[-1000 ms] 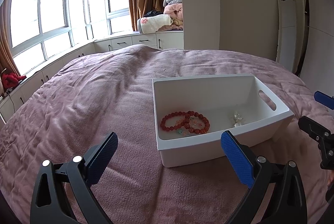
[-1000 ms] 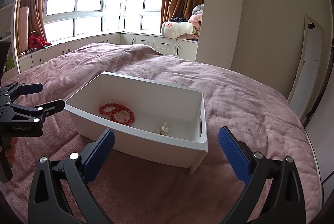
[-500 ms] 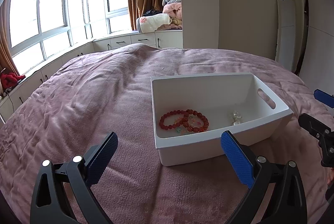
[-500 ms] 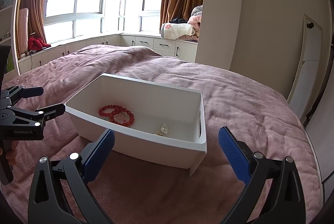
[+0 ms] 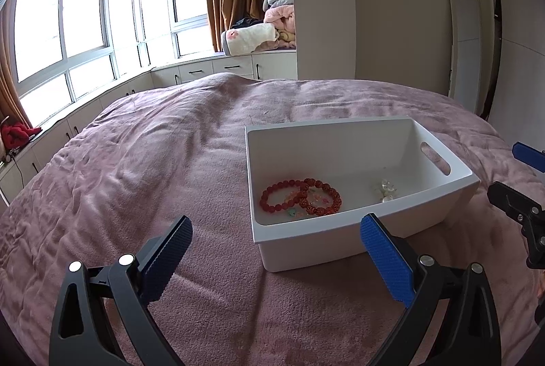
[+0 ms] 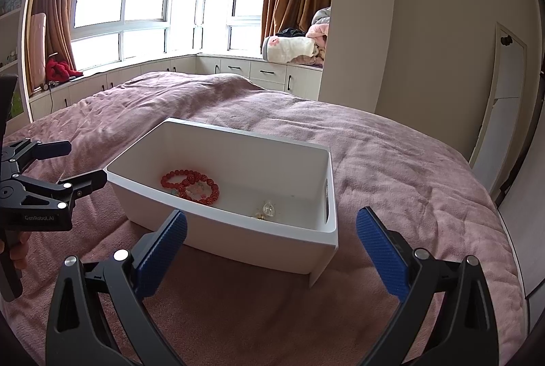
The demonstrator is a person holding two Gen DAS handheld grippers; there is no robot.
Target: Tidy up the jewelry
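Observation:
A white plastic bin (image 5: 344, 238) (image 6: 245, 240) sits on the pink bedspread. Inside lie red bead bracelets (image 5: 301, 200) (image 6: 190, 184), partly overlapping, and a small clear and pearl piece (image 5: 385, 188) (image 6: 267, 208). My left gripper (image 5: 276, 250) is open and empty, held in front of the bin's near left corner. It also shows at the left of the right wrist view (image 6: 68, 165). My right gripper (image 6: 272, 243) is open and empty, just before the bin's near wall. Its fingers (image 5: 511, 195) show at the right edge of the left wrist view.
The pink bedspread (image 5: 136, 178) (image 6: 391, 168) spreads wide around the bin. Beyond the bed are a window seat with white drawers (image 5: 235, 67), folded blankets (image 6: 293, 49), brown curtains and a wall column. A red item (image 6: 59, 67) lies on the sill.
Both grippers have drifted slightly; the bin sits a little lower and nearer in the views. Both stay open and empty.

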